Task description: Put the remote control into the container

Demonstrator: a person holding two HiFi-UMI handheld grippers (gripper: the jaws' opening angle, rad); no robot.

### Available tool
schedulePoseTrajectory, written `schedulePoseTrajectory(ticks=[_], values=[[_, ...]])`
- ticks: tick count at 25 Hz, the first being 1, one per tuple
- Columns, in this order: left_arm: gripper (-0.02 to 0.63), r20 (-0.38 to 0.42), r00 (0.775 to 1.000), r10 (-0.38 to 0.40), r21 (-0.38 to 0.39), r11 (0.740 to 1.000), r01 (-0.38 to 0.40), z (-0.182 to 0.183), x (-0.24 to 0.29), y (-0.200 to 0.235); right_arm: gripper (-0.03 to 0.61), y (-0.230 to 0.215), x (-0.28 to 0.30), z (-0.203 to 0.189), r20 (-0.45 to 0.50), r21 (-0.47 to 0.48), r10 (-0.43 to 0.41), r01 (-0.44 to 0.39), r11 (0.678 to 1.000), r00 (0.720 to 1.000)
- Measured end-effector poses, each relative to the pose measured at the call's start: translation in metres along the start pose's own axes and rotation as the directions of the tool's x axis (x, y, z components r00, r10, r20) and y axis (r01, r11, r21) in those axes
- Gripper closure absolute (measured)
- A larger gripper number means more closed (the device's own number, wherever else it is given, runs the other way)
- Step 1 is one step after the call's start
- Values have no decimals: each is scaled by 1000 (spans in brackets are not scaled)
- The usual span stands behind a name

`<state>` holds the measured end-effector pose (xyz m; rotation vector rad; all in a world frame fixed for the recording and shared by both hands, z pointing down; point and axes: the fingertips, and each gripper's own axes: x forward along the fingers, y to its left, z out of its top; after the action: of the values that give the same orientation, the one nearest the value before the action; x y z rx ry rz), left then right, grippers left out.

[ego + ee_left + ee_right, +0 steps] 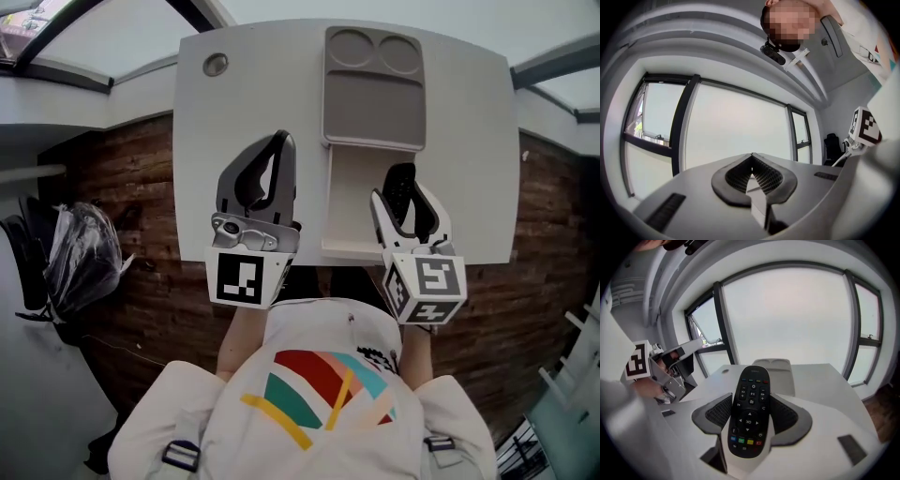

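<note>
A black remote control [750, 401] with coloured buttons sits lengthwise between the jaws of my right gripper [751, 416], which is shut on it. In the head view the remote [401, 190] and right gripper [405, 187] hover over the near right side of the open cream container [349, 202]. A grey tray-like lid [373, 89] with two round recesses lies just beyond the container. From the right gripper view the container [777, 370] is ahead on the table. My left gripper [279, 145] is shut and empty to the container's left, its closed tips [751, 165] aimed at the windows.
The white table [469, 141] has a round cable hole [216, 64] at its far left corner. A black bag [84, 253] lies on the floor to the left. Large windows run behind the table.
</note>
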<state>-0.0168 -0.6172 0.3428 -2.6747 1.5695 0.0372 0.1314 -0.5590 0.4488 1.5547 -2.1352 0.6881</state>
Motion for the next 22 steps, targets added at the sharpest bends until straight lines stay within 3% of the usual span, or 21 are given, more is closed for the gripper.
schedulePoseTrajectory(ticks=[3, 10, 17, 22], values=[[606, -49, 999, 19, -54, 998, -22, -27, 0, 9, 322, -3, 20, -34, -106, -15, -11, 9, 1000, 994], [606, -156, 987, 30, -87, 995, -43, -80, -6, 18, 322, 5, 56, -85, -267, -86, -10, -13, 996, 964], [606, -212, 976, 50, -106, 992, -74, -105, -14, 26, 322, 8, 73, -104, -350, -196, -61, -9, 981, 935], [606, -211, 976, 52, -108, 991, -76, -109, -14, 27, 322, 21, 84, -115, -395, -155, -27, -37, 987, 918]])
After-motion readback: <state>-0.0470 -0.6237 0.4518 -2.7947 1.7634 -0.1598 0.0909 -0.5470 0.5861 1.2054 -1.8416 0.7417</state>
